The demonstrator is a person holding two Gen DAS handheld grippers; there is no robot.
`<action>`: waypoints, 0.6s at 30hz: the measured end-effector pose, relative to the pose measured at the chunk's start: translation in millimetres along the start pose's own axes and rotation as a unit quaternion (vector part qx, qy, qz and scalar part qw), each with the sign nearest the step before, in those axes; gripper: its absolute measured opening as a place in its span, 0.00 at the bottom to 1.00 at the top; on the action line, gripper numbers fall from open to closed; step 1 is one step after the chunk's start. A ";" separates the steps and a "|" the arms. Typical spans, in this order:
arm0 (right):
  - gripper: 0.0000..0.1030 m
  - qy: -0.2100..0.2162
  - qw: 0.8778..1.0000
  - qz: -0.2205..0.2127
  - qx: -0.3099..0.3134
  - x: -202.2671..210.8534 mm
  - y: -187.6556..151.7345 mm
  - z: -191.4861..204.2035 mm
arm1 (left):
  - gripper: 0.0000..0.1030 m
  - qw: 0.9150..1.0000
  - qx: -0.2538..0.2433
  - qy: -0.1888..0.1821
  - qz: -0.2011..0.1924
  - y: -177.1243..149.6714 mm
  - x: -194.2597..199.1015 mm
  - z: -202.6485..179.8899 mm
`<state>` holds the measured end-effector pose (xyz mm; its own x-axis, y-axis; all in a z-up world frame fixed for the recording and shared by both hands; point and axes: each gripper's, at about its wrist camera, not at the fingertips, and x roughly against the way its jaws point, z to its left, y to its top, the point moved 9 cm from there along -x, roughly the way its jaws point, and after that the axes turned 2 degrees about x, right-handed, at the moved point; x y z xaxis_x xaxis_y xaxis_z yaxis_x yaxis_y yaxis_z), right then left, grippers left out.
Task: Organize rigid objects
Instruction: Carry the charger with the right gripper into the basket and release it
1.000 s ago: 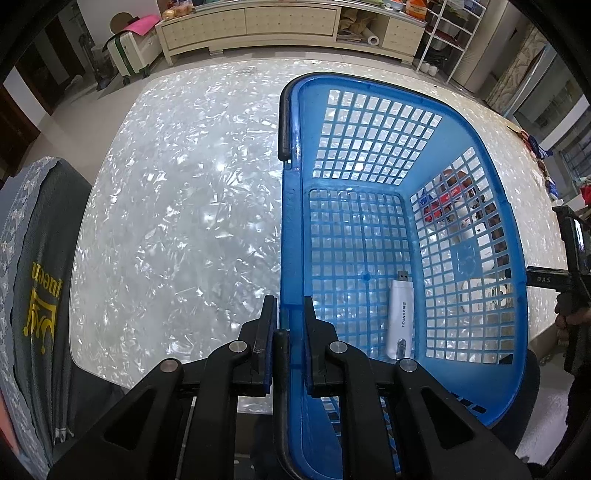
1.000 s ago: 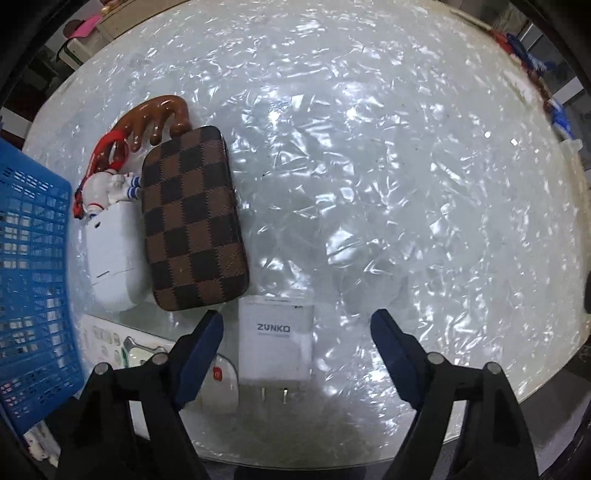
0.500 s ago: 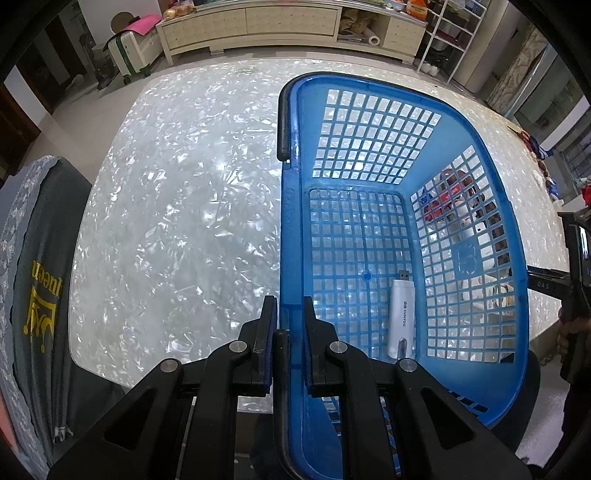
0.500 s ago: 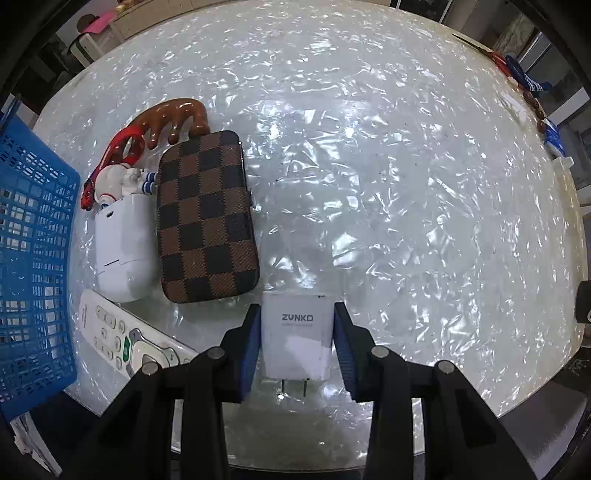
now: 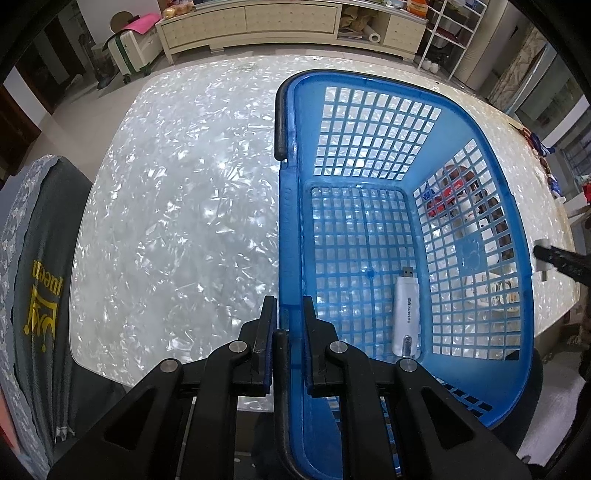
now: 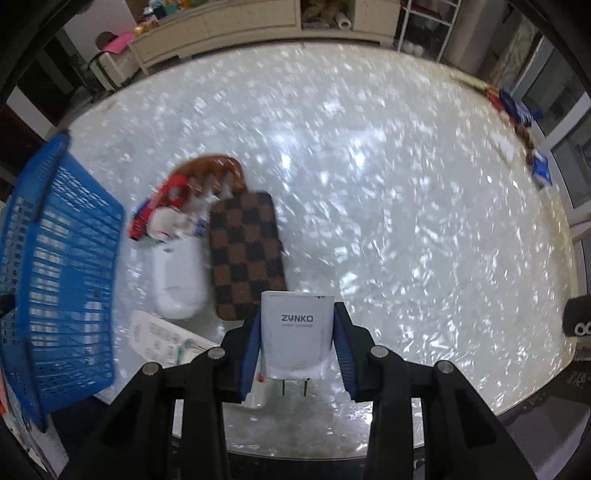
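Observation:
My left gripper [image 5: 289, 317] is shut on the near rim of the blue basket [image 5: 291, 229], which holds a white USB stick [image 5: 406, 314]. My right gripper [image 6: 295, 325] is shut on a white ZUNKO wall charger [image 6: 295, 332], lifted above the table with its prongs pointing toward me. On the table lie a brown checkered case [image 6: 245, 254], a white earbud case with a figurine [image 6: 177, 273], a brown comb [image 6: 210, 170] and a white remote [image 6: 162, 339]. The basket [image 6: 55, 266] stands left of them.
A shiny white table [image 6: 406, 221] carries everything. Small packets [image 6: 517, 110] lie at its far right edge. A grey chair back [image 5: 33, 277] stands at the left. Cabinets and shelves [image 5: 288, 18] line the far wall.
My right gripper closed on the charger and lifted it off the table, tilting up. The left gripper stays shut on the basket rim, unmoved.

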<state>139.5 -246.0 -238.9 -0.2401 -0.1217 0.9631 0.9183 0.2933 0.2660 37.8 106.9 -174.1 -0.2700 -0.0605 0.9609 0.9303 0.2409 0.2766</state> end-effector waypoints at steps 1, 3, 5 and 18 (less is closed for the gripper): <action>0.34 0.003 1.000 -0.008 0.006 8.7 3.0 3.9 | 0.13 1.000 0.000 0.000 0.000 0.3 -0.1 0.2; 0.34 0.011 1.000 -0.021 0.014 23.5 8.3 11.0 | 0.13 1.000 0.001 -0.001 0.000 0.4 -0.6 0.5; 0.34 0.019 0.999 -0.034 0.024 37.4 14.5 21.0 | 0.13 1.000 0.001 -0.001 -0.001 0.4 -0.8 0.6; 0.34 0.065 0.986 -0.104 0.113 105.5 38.8 112.5 | 0.13 1.000 -0.001 -0.004 -0.003 0.1 -0.7 0.3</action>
<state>114.3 -140.7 -122.4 -0.3599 -0.3171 0.8775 0.7560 0.4520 0.4734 37.9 107.3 -174.7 -0.2777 -0.0552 0.9591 0.9289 0.2390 0.2828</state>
